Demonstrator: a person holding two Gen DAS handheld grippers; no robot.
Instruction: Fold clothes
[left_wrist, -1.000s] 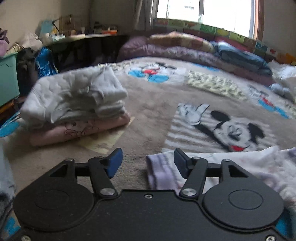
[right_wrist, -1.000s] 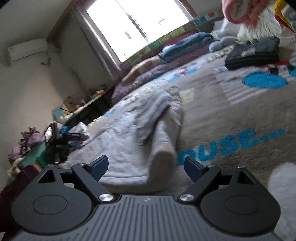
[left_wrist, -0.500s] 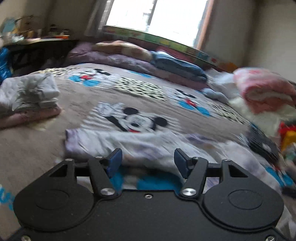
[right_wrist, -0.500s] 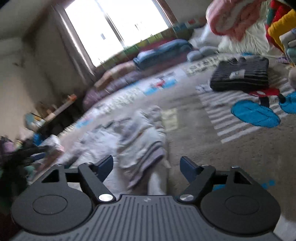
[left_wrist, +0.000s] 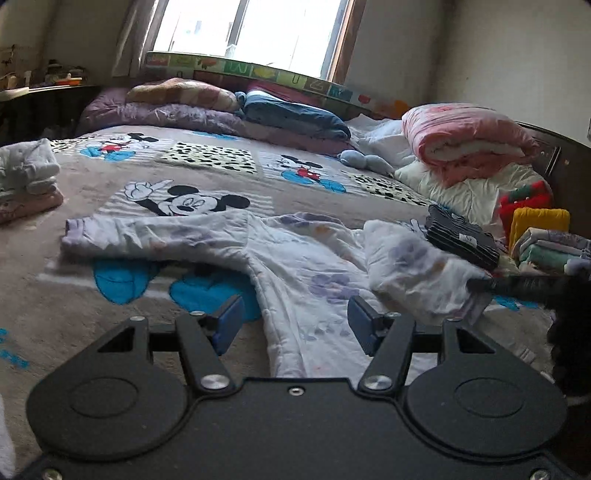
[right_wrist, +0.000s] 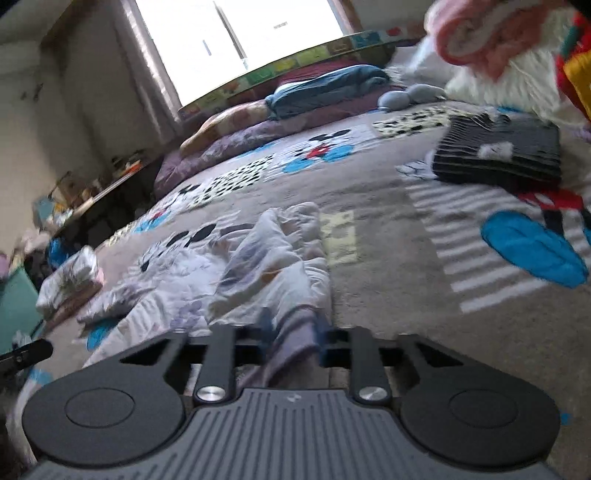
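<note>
A white long-sleeved top with pale purple flowers (left_wrist: 295, 254) lies spread on the Mickey Mouse blanket (left_wrist: 184, 162). Its left sleeve stretches out flat to the left. My left gripper (left_wrist: 293, 325) is open and empty, low over the top's lower part. My right gripper (right_wrist: 295, 343) is shut on the top's striped purple cuff (right_wrist: 291, 347). In the left wrist view the right gripper (left_wrist: 484, 286) holds the right sleeve (left_wrist: 413, 266) lifted off the blanket and bunched. The rest of the top (right_wrist: 258, 273) lies crumpled ahead of it.
A stack of folded clothes (left_wrist: 26, 177) sits at the bed's left edge. A folded dark striped garment (left_wrist: 458, 236) lies at the right, with more folded items (left_wrist: 546, 243) beyond. Rolled quilts and pillows (left_wrist: 465, 140) line the far and right sides.
The right gripper has closed on the sleeve cuff and lifted it. The left gripper has swung right from the folded stack and now faces the spread top.
</note>
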